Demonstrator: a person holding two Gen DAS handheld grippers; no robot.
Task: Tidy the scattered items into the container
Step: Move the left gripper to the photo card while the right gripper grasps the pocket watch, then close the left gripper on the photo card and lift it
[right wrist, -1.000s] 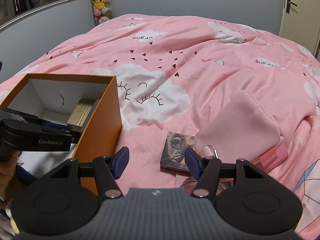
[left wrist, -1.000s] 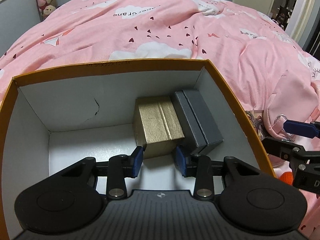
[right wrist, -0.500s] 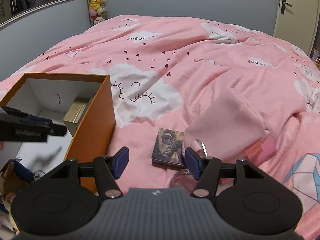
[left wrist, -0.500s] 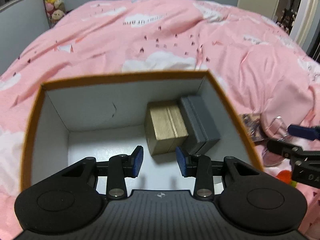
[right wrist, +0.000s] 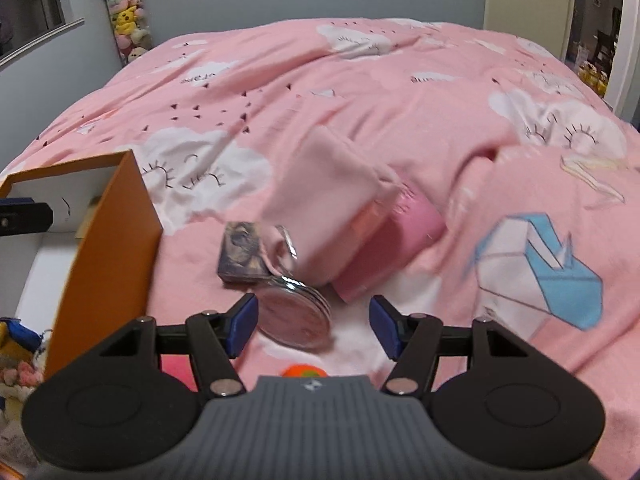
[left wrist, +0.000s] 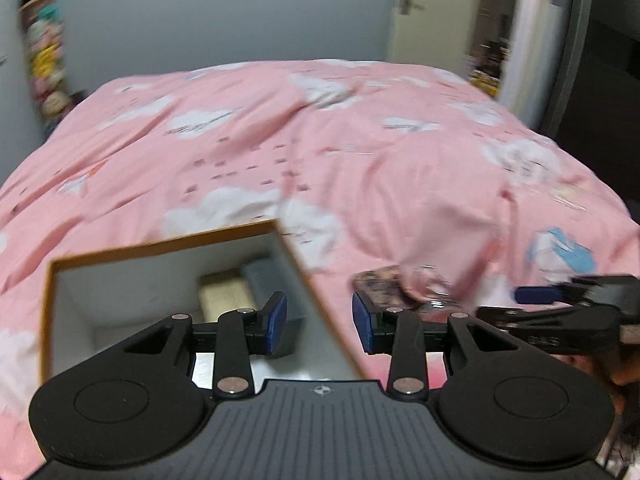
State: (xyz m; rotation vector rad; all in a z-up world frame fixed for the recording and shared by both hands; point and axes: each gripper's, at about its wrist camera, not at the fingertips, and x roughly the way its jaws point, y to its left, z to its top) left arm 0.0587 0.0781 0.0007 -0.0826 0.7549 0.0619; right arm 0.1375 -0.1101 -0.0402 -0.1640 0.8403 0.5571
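An orange box (left wrist: 288, 240) with white inside walls sits on the pink bed; a gold box (left wrist: 224, 292) and a grey case (left wrist: 264, 276) lie inside. My left gripper (left wrist: 319, 330) hangs open and empty above the box's right wall. To the right of the orange box (right wrist: 108, 236) lie a small picture box (right wrist: 240, 250), a round mirror (right wrist: 294, 318), a pink cloth pouch (right wrist: 320, 200) and a pink block (right wrist: 392, 240). My right gripper (right wrist: 312, 330) is open, with the mirror just ahead between its fingers, untouched.
The pink quilt (right wrist: 360, 100) covers the whole bed. An orange item (right wrist: 304, 371) peeks out under my right gripper. Soft toys (right wrist: 124, 12) stand at the back left wall, a door (left wrist: 424, 12) at the back right. The right gripper's side shows in the left view (left wrist: 568, 312).
My left gripper rose and swung right, from inside the box to over its right wall. My right gripper moved right and forward, so the mirror now lies between its fingers.
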